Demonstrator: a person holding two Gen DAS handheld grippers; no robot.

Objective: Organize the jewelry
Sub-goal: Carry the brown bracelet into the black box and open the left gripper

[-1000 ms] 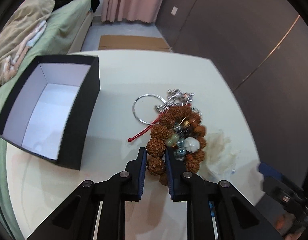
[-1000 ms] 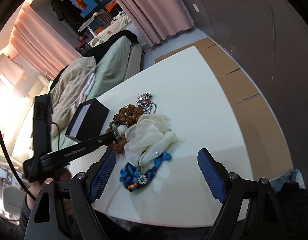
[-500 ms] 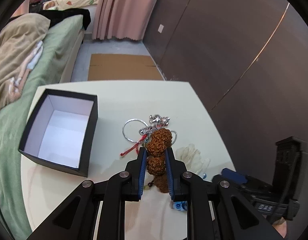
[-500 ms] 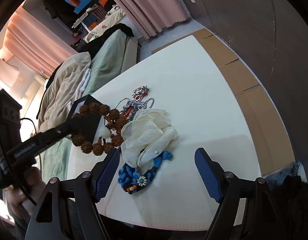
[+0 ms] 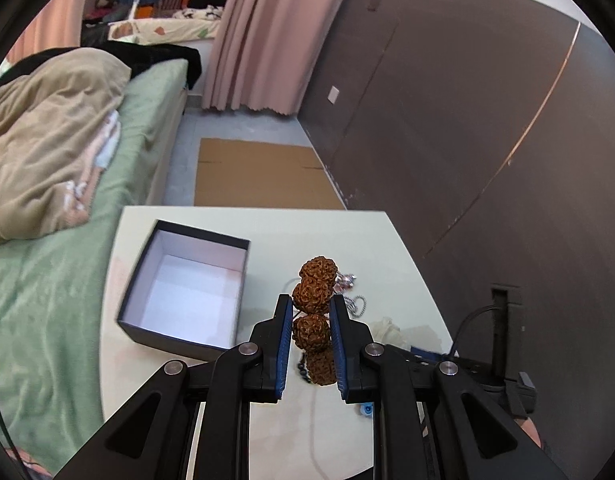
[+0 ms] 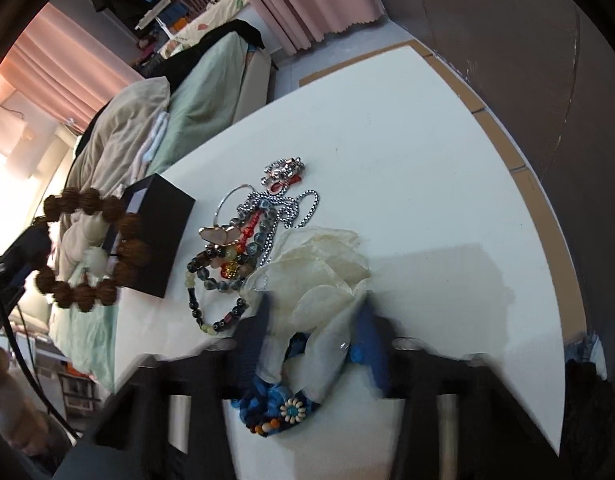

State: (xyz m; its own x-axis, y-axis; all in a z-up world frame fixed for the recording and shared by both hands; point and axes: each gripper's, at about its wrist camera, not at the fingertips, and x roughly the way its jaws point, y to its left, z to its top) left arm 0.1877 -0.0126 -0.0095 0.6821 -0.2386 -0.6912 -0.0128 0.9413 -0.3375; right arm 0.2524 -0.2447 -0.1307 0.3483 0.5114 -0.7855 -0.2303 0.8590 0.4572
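- The brown seed-bead bracelet is pinched between the blue pads of the left gripper, lifted clear of the white table; in the right wrist view it hangs as a full loop in the air, with a pale bead on it.
- It is held high and just beside the open black box, whose white inside is bare, so I judge the box to be where it is headed.
- The rest of the jewelry lies in a heap on the table: a silver chain, a dark glass-bead bracelet and a thin silver hoop, all touching or overlapping.
- A cream sheer pouch lies over a blue beaded piece at the near edge.
- The right gripper is low over the pouch, jaws narrowed about its lower folds; blur hides whether they grip it.
- No brand, label or readable writing shows anywhere.
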